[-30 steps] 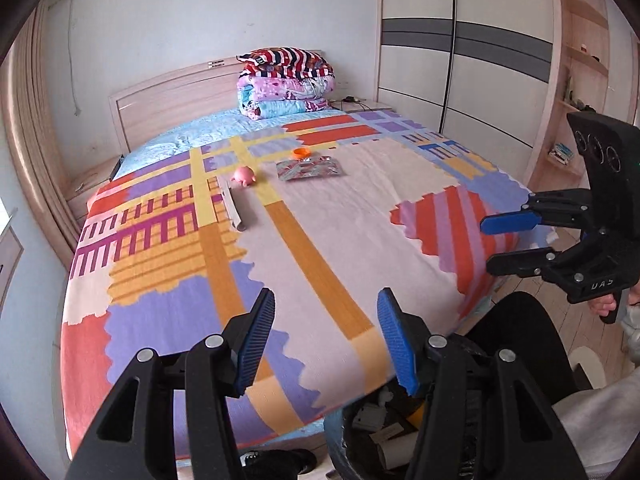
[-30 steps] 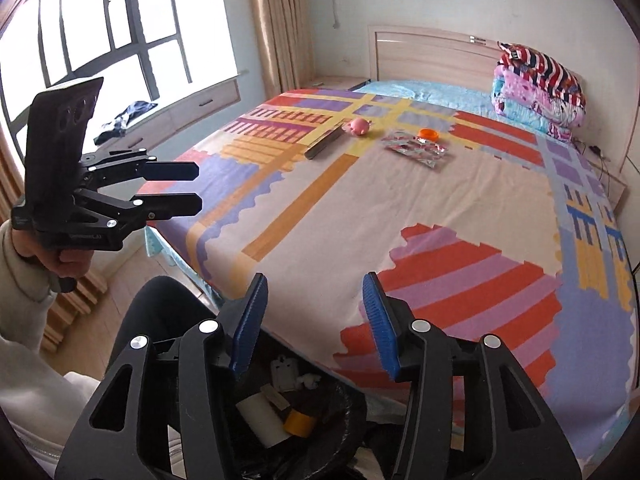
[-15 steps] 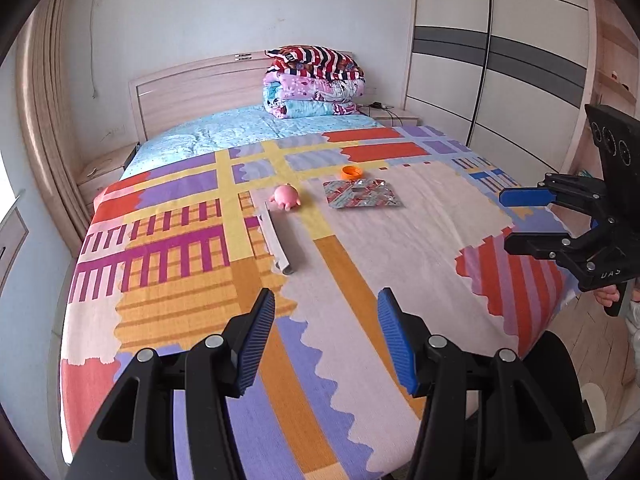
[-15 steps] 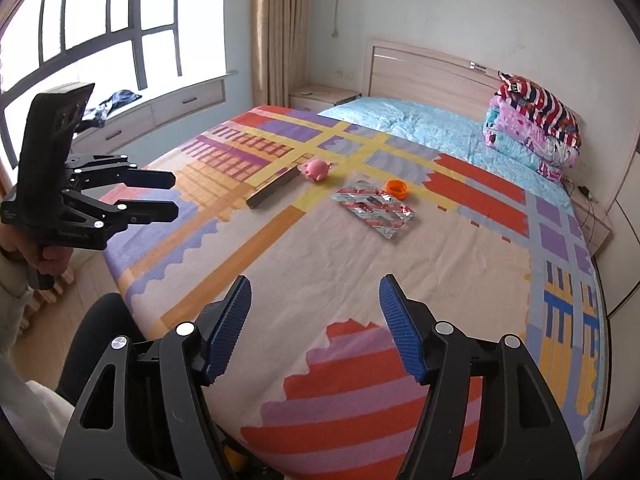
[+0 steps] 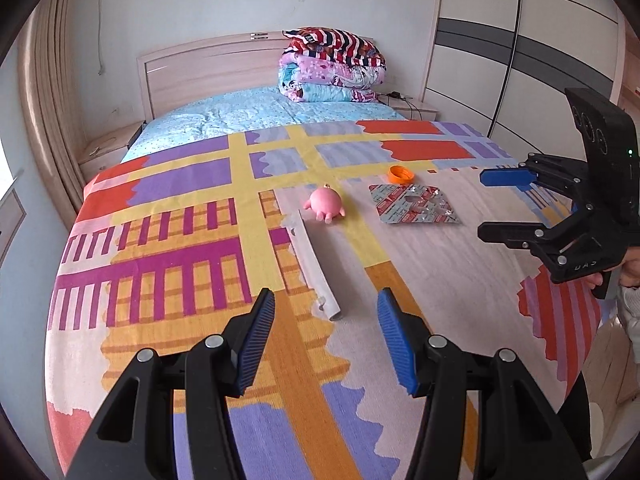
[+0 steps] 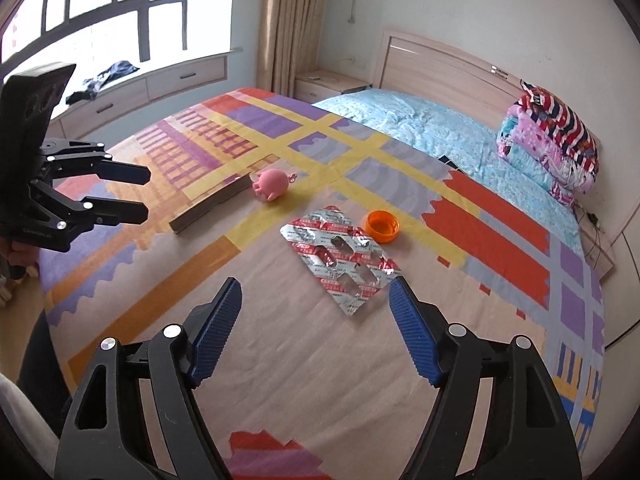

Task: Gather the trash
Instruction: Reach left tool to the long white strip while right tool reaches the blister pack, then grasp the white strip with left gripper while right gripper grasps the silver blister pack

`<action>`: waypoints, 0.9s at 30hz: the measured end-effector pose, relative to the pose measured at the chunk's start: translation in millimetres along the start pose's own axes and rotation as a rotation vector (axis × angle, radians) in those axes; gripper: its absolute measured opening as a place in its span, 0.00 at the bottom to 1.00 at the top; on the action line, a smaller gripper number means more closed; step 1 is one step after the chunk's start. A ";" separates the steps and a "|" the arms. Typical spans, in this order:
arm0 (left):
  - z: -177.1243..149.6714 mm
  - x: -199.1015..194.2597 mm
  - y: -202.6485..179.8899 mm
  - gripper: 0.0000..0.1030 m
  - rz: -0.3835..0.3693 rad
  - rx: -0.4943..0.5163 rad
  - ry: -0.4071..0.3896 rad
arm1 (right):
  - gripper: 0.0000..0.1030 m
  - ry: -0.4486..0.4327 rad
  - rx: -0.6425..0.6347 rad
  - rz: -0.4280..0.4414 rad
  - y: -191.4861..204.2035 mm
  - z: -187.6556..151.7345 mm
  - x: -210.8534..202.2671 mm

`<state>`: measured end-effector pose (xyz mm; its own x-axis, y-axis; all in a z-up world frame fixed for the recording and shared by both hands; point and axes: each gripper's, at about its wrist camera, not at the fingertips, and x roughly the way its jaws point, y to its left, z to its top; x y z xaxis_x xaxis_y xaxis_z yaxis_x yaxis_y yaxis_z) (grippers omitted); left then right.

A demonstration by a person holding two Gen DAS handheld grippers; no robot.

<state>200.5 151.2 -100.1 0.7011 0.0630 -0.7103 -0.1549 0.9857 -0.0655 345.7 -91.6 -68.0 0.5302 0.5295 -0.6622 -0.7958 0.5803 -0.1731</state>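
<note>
**Two empty claws over the bed, trash still lying on the cover**

The right claw (image 6: 316, 320) hangs above the near part of the bed with its jaws spreading wider and nothing between them. Just beyond its right fingertip lies the used blister pack (image 6: 340, 258), a flat foil sheet with red print and burst pockets. Just past the pack's far right edge sits the orange bottle cap (image 6: 382, 226), open side up, beside the foil and apart from it.

The left claw (image 5: 326, 332) has its jaws parted about halfway, also holding nothing. Just ahead of it, between its fingertips in its own view, is the near end of a long pale strip (image 5: 316, 266) (what it is made of I cannot tell), which runs away across the cover. Near the strip's far end rests a small pink pig toy (image 5: 326, 205), close to the strip but not touching.

All four things lie on the bedspread (image 5: 180, 240), patterned in yellow, purple, orange and red blocks. Farther back are a pale blue sheet (image 6: 420, 120), a stack of folded quilts (image 5: 332, 66) by the wooden headboard (image 5: 208, 64), and a wardrobe (image 5: 520, 60) at the far right. The right claw's view shows a window (image 6: 100, 8) on the left.
</note>
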 end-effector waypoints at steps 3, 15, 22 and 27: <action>4.2 9.9 3.3 0.50 -0.009 -0.009 0.010 | 0.74 0.024 -0.005 -0.015 -9.6 5.6 13.8; 7.5 40.4 6.2 0.50 -0.033 -0.064 0.047 | 0.74 0.082 0.003 0.027 -23.2 12.6 53.8; 5.9 45.4 4.1 0.31 -0.013 -0.085 0.049 | 0.74 0.086 0.066 0.071 -31.9 9.3 57.1; 0.5 41.1 6.8 0.12 -0.005 -0.095 0.046 | 0.61 0.089 0.097 0.070 -32.2 4.8 52.8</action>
<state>228.6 160.6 -129.4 0.6694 0.0490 -0.7413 -0.2188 0.9666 -0.1337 400.7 -79.3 -93.9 0.4427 0.5163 -0.7331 -0.7958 0.6030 -0.0558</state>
